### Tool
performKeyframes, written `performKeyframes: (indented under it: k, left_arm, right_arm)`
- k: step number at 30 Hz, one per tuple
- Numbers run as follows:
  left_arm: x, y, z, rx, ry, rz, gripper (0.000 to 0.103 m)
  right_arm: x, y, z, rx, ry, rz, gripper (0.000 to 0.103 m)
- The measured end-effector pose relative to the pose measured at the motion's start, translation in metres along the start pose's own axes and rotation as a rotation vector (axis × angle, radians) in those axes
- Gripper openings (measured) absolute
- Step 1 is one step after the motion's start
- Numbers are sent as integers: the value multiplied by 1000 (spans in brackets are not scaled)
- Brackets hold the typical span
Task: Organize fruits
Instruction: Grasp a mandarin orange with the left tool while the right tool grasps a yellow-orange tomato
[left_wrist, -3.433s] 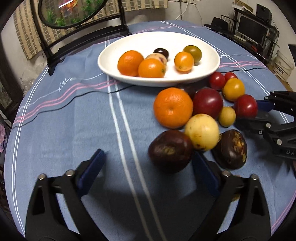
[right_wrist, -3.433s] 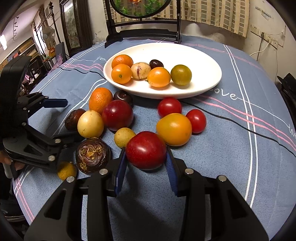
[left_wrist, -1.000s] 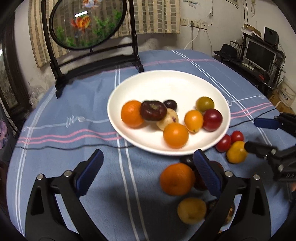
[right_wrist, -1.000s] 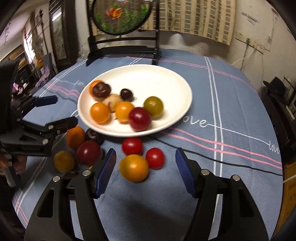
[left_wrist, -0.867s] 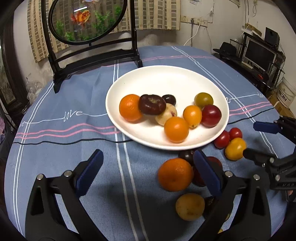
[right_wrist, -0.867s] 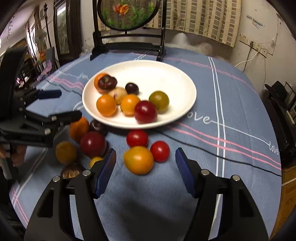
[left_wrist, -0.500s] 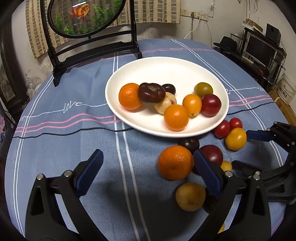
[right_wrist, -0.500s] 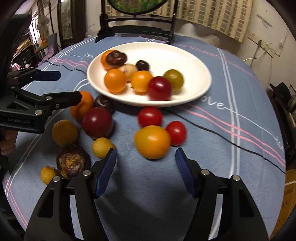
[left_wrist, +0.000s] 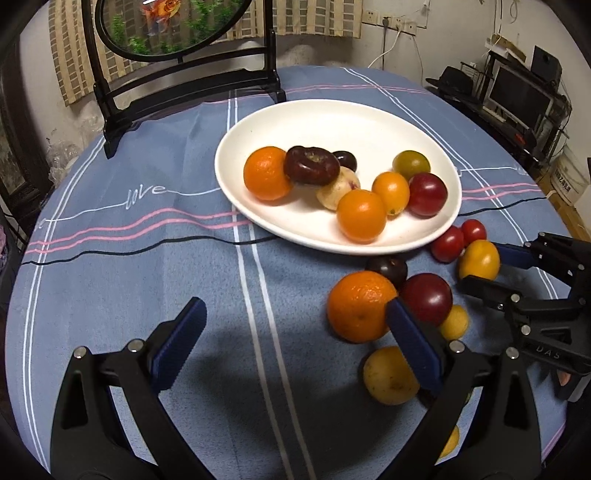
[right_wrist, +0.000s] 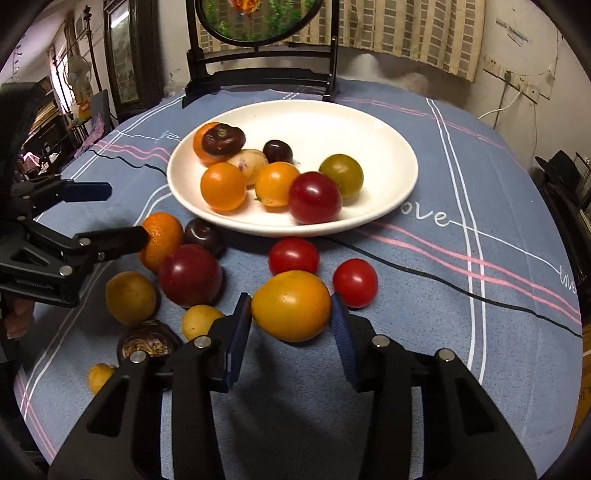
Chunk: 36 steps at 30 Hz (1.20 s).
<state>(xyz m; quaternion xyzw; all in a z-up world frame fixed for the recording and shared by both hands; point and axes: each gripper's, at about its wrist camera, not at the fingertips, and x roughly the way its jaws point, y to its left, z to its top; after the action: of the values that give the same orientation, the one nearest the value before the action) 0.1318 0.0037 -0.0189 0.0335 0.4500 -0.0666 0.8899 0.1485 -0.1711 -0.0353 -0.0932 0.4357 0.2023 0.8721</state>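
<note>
A white plate (right_wrist: 388, 155) (left_wrist: 280, 122) holds several fruits, among them oranges, a red plum (right_wrist: 314, 197) and a dark brown fruit (left_wrist: 310, 170). Loose fruit lies on the cloth in front of it. My right gripper (right_wrist: 291, 321) (left_wrist: 480, 269) is closing around a yellow-orange tomato (right_wrist: 291, 304) (left_wrist: 478, 260), and both blue pads touch its sides. My left gripper (left_wrist: 291, 332) (right_wrist: 122, 212) stands open just above the cloth. A large orange (left_wrist: 358, 306) (right_wrist: 162, 236) sits against the inside of its right finger. A dark red plum (right_wrist: 190, 275) and two small red tomatoes (right_wrist: 293, 254) lie nearby.
The round table carries a blue striped cloth (left_wrist: 147, 258). A black-framed oval screen (right_wrist: 258, 77) stands behind the plate. Yellow fruits (right_wrist: 131, 297) and a cut dark fruit (right_wrist: 147, 341) lie at the front left. A dark cord (right_wrist: 461, 291) crosses the cloth.
Both grippers came down from over the plate toward the loose fruit. The right jaws narrowed onto the yellow-orange tomato. The red plum held earlier now lies in the plate.
</note>
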Motion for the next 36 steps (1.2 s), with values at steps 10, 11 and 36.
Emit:
performKeyframes:
  k: [10,11,36]
  left_arm:
    - [5,-34,-11,162,-5,-49,83]
    - [4,-33,-10,159,-13,-87,70]
    - [-5,-14,-1,59,-102,-182,44]
  right_arm:
    - [3,5,-1,-19,10,1,44]
    - [2,5,0,-20,7,2,44]
    - [-20,-2,3,13,-106,13,44]
